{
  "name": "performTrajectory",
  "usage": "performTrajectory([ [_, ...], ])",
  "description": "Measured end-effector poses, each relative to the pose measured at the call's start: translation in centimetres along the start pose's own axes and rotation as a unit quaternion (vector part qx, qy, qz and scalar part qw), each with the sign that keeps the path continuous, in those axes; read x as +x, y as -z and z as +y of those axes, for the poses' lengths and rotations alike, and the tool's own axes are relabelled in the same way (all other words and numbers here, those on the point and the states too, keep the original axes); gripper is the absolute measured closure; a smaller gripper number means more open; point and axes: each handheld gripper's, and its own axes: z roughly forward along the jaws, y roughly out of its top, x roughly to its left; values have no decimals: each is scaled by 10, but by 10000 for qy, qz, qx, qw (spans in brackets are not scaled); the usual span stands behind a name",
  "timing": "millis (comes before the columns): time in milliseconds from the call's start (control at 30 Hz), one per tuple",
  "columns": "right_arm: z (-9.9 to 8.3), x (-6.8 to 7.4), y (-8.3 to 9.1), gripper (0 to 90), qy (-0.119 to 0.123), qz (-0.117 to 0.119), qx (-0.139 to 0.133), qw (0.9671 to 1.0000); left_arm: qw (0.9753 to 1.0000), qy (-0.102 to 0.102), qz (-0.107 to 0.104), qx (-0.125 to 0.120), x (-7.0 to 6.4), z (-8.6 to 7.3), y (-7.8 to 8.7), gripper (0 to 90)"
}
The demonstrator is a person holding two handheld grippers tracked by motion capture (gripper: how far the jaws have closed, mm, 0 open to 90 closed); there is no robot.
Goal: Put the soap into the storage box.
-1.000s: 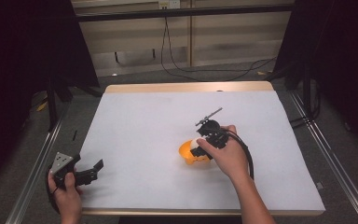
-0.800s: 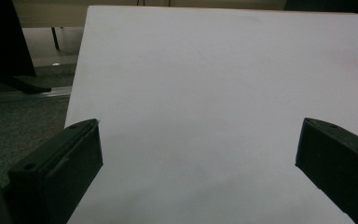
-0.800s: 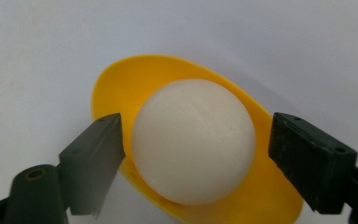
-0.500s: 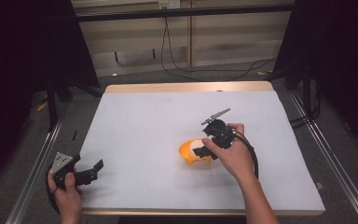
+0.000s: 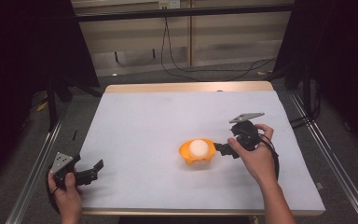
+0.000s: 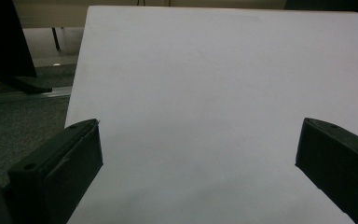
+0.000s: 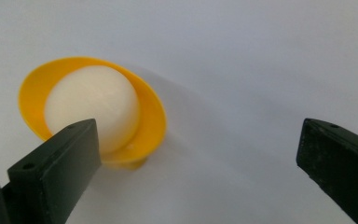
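A small orange bowl point(image 5: 196, 158) sits on the white table point(image 5: 168, 116), with a white ball point(image 5: 199, 148) resting inside it. My right gripper point(image 5: 224, 148) is open just to the right of the bowl, close to its rim. In the right gripper view the bowl point(image 7: 151, 126) and the ball point(image 7: 93, 105) lie up and to the left, partly behind the left jaw, and my right gripper point(image 7: 198, 158) holds nothing. My left gripper point(image 5: 93, 170) rests open near the table's front left corner. The left gripper view has my left gripper point(image 6: 198, 158) with bare table between its jaws.
The table's left edge point(image 6: 77, 84) runs beside the left gripper, with dark floor and a metal rail point(image 5: 32, 177) beyond it. Cables point(image 5: 177, 65) hang behind the far edge. A second rail point(image 5: 335, 177) lies along the right side.
My right gripper has drawn back to the right, away from the bowl, leaving the ball uncovered inside it. The left gripper has stayed put.
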Motion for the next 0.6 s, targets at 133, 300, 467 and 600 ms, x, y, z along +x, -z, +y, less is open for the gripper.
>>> performTrajectory([
  [133,-17,-15,7,0,-162,-126,-8,9998,10000,1,0,1,0,0,0,3],
  [300,-37,-32,15,0,-310,-224,10,9993,10000,3,1,-6,0,0,0,3],
  [467,-56,-46,22,0,-484,-342,-14,9982,10000,-20,-17,-5,0,0,0,4],
  [600,-73,-56,28,0,-567,-421,-41,9975,10000,-27,-23,-13,0,0,0,4],
])
